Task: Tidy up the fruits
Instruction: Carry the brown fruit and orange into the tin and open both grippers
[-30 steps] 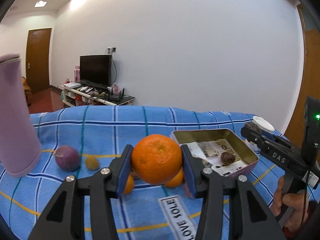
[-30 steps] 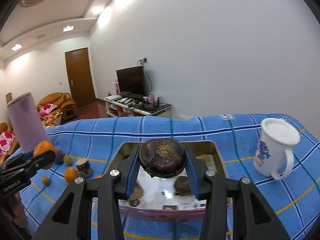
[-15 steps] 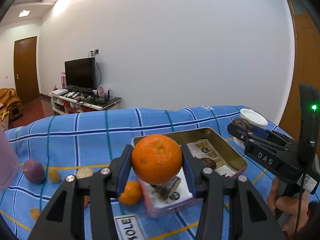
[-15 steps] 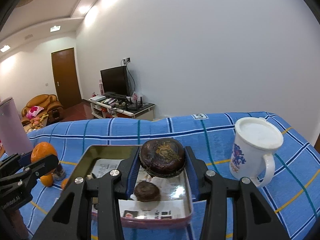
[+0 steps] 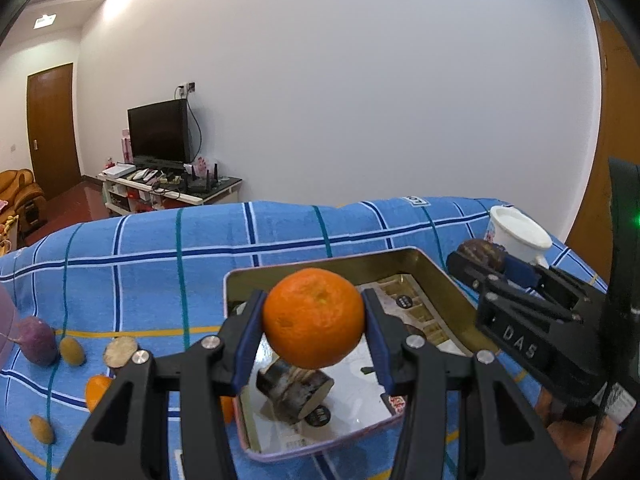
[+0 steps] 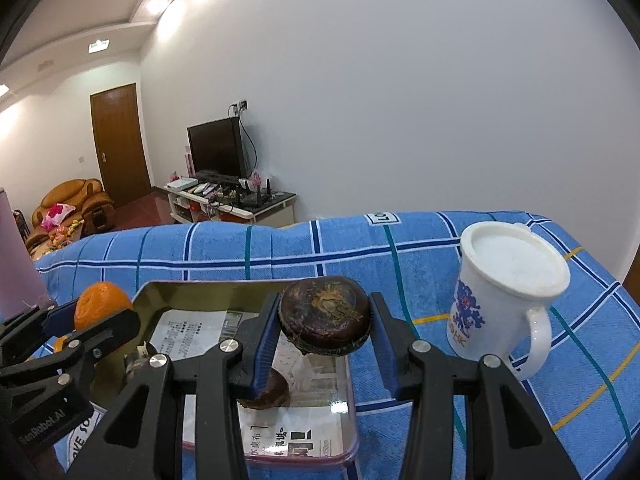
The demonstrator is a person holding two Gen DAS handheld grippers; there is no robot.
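Observation:
My left gripper (image 5: 314, 330) is shut on an orange (image 5: 314, 317) and holds it above the near left part of a metal tin tray (image 5: 352, 264). A cut dark fruit piece (image 5: 296, 390) lies in the tray under it. My right gripper (image 6: 325, 330) is shut on a dark brown round fruit (image 6: 325, 316) over the tray (image 6: 188, 292), with another dark fruit (image 6: 272, 390) in the tray below. The left gripper with its orange (image 6: 100, 304) shows at the left of the right wrist view. The right gripper's fruit (image 5: 482, 254) shows at the right of the left wrist view.
A white mug (image 6: 504, 292) stands right of the tray on the blue checked cloth (image 6: 280, 248). Left of the tray lie a purple fruit (image 5: 38, 340), small yellow fruits (image 5: 72, 351), a cut piece (image 5: 120, 352) and small oranges (image 5: 98, 390). A pink cylinder (image 6: 16, 256) stands far left.
Both grippers have moved over the tray with their fruit still held: the left with the orange came from the loose fruit toward the tray, the right shifted toward the mug side.

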